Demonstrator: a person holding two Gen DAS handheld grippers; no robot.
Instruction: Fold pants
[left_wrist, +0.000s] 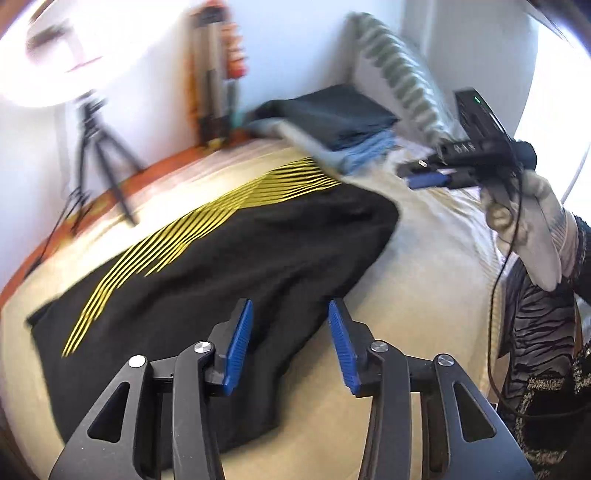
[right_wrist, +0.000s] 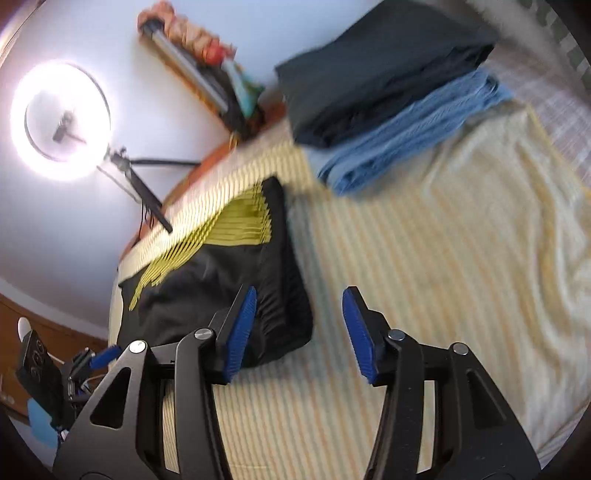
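Left wrist view puts the black pants (left_wrist: 229, 280) with yellow stripes right ahead of you, lying folded on the striped cream bedsheet (left_wrist: 424, 280), their long side running along the bed's left edge and one end reaching toward the far part of the bed. Your left gripper (left_wrist: 290, 345) hangs above the near end of the pants with its blue pads (left_wrist: 240, 343) parted and nothing between them, so it holds nothing. From the right wrist view the pants (right_wrist: 229, 280) lie by the bed's left edge, and your right gripper (right_wrist: 300, 328) hovers just beside their near right corner, its left finger over the cloth and its right finger over bare bedsheet (right_wrist: 461, 258); the jaws stand apart and grip nothing. In the left wrist view your right gripper (left_wrist: 428, 173) shows over the right side of the bed, held by a gloved hand (left_wrist: 532, 229) with a cable trailing down. Beyond the pants, at the far end of the bed, a folded stack of clothes (right_wrist: 391, 92) sits, dark on top and blue beneath. Past the left edge a ring light (right_wrist: 61, 118) on a tripod glows against the white wall. Both views are blurred.
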